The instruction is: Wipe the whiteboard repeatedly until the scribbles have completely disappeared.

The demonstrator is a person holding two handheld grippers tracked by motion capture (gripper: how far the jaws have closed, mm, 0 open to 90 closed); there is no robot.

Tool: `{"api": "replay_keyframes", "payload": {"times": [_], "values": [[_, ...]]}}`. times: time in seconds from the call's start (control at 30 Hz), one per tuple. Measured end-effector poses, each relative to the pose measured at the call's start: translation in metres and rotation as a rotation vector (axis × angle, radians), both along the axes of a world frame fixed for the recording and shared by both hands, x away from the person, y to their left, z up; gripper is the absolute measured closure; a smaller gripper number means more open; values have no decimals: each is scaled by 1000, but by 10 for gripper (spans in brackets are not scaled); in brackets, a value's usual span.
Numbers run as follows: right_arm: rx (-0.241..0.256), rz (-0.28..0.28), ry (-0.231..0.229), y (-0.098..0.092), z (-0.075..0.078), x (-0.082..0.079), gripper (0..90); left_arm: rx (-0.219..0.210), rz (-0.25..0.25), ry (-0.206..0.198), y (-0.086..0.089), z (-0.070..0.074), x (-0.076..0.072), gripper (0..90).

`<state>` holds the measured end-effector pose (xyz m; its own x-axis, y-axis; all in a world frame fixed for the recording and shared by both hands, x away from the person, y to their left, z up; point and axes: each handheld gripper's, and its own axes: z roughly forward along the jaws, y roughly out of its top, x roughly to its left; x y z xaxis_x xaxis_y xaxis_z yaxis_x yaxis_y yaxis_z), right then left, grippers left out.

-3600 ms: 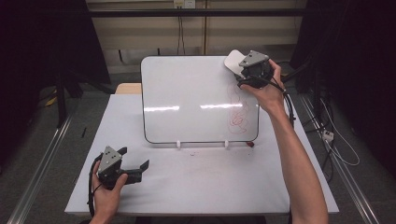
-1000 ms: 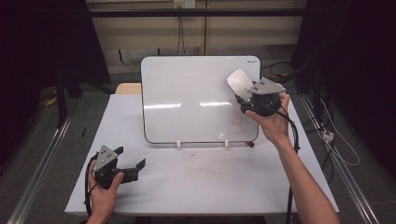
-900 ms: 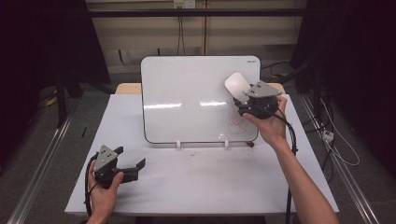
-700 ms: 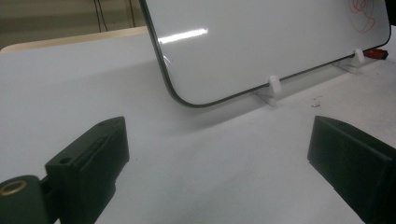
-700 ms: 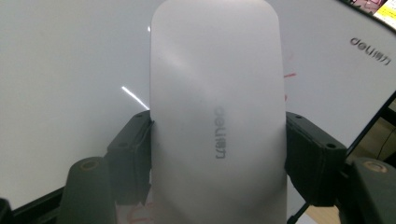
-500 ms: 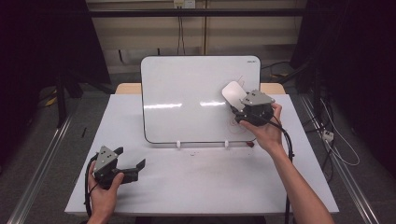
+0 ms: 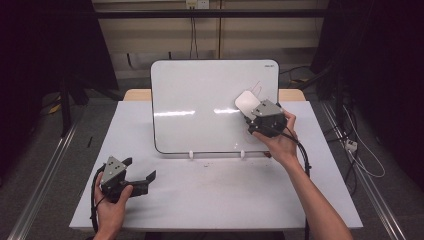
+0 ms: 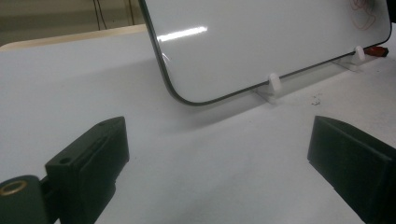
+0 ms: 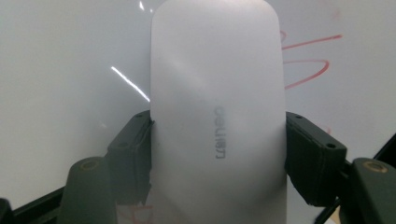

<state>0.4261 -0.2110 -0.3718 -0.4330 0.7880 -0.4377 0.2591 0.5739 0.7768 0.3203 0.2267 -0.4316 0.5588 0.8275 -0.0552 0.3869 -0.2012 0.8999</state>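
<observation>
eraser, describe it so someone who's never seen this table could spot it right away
Find the whiteboard standing at the back of the table. Against its right part, the right gripper clamps the eraser. It is a smooth, rounded white block with faint grey lettering, beside red scribbles.

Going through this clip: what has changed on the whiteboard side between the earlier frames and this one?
The right gripper, shut on the white eraser, has swept from the whiteboard's upper right corner down and leftward across its right part. The red scribble at the lower right is now mostly gone; a few red lines remain near the eraser. The left gripper stayed open low over the table, and the board has not shifted.
</observation>
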Motion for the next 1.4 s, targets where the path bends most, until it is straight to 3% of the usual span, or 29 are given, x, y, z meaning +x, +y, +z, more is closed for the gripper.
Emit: {"api": "replay_keyframes", "payload": {"times": [0.1,0.33,0.63,1.07,1.2,1.4], "values": [[-48,-15,-16,5,-4,1,316,7,-3,-3,1,1,0,53],[-65,-27,-29,7,-6,1,316,3,-1,-2,0,0,0,53],[-35,-47,-29,1,5,10,316,4,-1,-3,1,1,0,53],[12,-116,-41,-16,36,35,315,6,0,-5,3,1,0,53],[15,-123,-58,-15,33,33,316,10,-3,-7,3,1,-1,53],[-6,-98,-37,-11,20,22,316,6,0,-6,2,1,-1,53]]}}
